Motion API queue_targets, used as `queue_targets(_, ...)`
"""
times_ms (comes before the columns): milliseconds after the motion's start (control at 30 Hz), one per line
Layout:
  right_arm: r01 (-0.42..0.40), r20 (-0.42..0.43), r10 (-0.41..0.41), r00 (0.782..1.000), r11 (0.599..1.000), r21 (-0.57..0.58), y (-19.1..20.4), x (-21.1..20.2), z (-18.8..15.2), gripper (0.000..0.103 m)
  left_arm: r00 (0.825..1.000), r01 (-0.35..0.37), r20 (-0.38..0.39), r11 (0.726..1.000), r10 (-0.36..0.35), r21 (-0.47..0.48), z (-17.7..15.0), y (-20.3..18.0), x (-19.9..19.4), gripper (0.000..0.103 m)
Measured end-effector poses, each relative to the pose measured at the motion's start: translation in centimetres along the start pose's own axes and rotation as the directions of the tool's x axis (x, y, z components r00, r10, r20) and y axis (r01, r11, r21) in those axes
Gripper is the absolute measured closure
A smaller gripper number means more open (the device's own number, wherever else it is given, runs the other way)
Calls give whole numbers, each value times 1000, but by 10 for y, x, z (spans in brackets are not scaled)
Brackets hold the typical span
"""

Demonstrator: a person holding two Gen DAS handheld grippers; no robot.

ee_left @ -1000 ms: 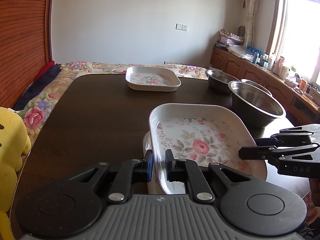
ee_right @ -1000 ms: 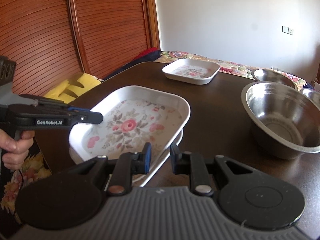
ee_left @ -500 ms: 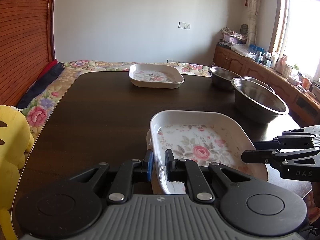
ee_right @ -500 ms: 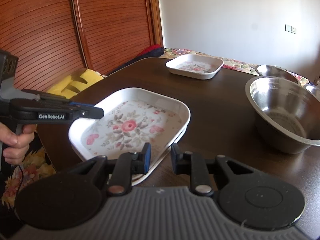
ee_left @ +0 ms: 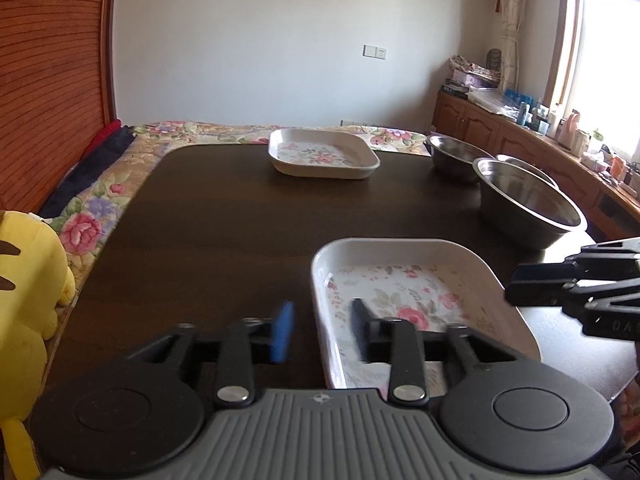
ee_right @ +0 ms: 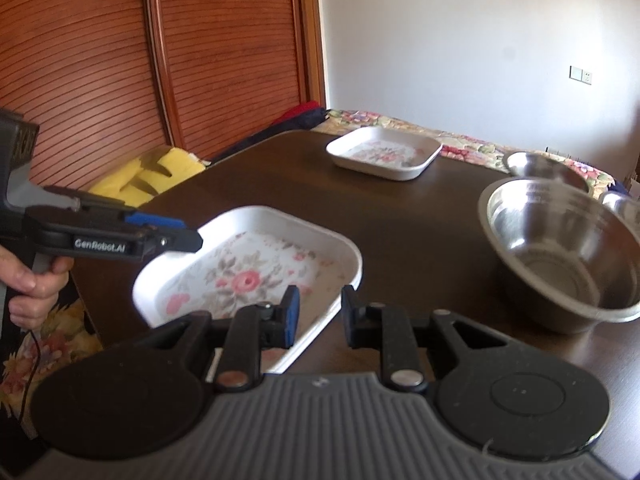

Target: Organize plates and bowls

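Both grippers, left and right, stand released astride opposite rims of the near plate on the table; another plate lies beyond, bowls beside.

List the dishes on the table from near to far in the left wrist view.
Near floral plate → large steel bowl → far floral plate.

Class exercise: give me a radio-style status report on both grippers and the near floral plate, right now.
Left gripper open, straddling near floral plate's rim. Right gripper open at its opposite edge. Plate down on the table. Steel bowl close beside; nothing blocking.
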State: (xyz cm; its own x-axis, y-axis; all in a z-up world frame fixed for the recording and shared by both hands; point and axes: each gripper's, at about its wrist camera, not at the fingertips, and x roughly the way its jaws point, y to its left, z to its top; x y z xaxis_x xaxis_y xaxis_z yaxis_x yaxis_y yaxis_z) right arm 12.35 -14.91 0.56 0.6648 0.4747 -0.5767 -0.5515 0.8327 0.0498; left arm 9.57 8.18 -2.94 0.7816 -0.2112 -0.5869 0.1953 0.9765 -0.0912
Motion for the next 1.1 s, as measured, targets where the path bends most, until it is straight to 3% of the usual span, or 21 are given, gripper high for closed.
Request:
queue_targets(67, 4, 11, -4, 1000, 1000, 4, -3, -1, 4, 79, 1000, -12, 10, 1000, 12, 4, 2, 2, -1, 42)
queue_targets(133, 3, 21, -3, 1000, 1000, 8, -5, -1, 7, 79, 999, -26, 21, 1000, 26, 7, 5, 5, -1, 20)
queue_targets(300, -6, 41, 6, 999, 1000, 8, -8, 1, 13, 79, 998, -49, 30, 998, 48, 26, 15, 10, -2, 0)
queue_targets(433, -14, 48, 14, 999, 1000, 11, -10, 5, 17, 79, 997, -76, 21, 996, 75, 44, 22, 13, 0, 0)
queue_targets(1100, -14, 59, 15, 998, 1000, -22, -20, 14, 38, 79, 996, -82, 28, 993, 80, 89, 51, 25, 6, 0)
